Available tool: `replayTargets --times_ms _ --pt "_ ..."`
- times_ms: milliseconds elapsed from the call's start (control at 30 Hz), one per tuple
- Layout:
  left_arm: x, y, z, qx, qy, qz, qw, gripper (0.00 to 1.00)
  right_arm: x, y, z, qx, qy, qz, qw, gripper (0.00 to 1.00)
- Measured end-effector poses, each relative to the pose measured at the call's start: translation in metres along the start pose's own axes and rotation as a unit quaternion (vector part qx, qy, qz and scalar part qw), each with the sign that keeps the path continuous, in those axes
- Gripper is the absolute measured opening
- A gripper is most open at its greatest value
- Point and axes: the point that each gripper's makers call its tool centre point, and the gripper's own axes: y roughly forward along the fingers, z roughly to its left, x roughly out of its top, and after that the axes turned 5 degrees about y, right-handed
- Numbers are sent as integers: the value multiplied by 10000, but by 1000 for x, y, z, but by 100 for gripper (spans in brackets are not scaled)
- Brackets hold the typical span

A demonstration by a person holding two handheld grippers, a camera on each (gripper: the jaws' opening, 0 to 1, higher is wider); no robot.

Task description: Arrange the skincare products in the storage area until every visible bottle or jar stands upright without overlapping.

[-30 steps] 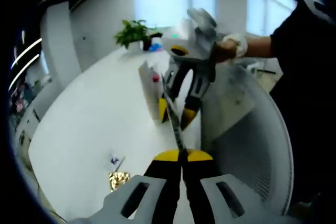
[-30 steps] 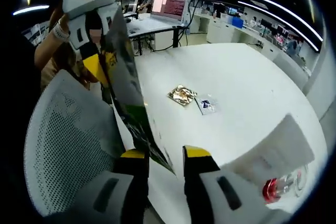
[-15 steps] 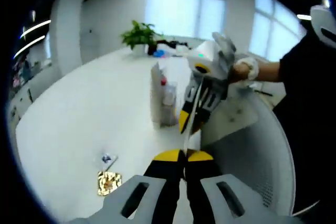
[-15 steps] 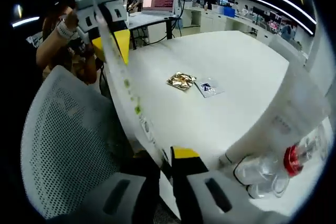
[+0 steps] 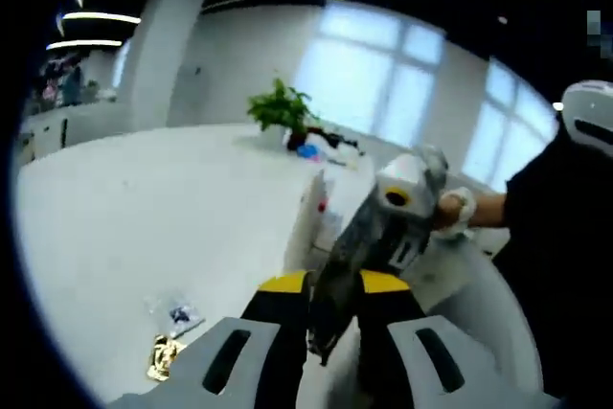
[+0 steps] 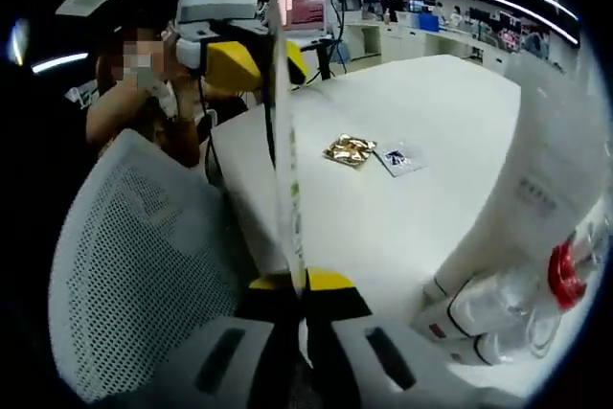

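Both grippers, left gripper (image 5: 330, 284) and right gripper (image 6: 290, 282), clench opposite ends of a thin flat plastic packet (image 6: 284, 155) stretched lengthwise between them, above the white surface (image 6: 431, 122).

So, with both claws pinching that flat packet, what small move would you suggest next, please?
Probably lower the flat packet onto the white table and release: the left claw and right claw both clamp it in midair, apart from the clear bag of bottles.

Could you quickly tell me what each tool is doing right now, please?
Left tool: closed on one end of the flat packet.
Right tool: closed on the packet's other end, seen edge-on in its view.
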Motion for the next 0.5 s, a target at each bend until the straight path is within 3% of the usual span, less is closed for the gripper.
replayTargets --times_ms 100,167,267,333,500 --pt "-11 6 -1 -55 -99 57 9999 20 5 2 3 156 112 -147 9997 1" --pt "-17 8 5 68 -441 115 9989 16 6 4 2 171 217 -188 9994 1" --pt "-15 13 13 201 -909 -109 9956 16 3 6 -2 132 432 -188 9988 1" --pt "-18 17 18 288 -908 -45 9954 15 0 7 -3 120 755 -168 9969 1" --pt "-20 27 24 372 -1094 12 9933 6 -4 7 -6 90 992 -233 9947 1"
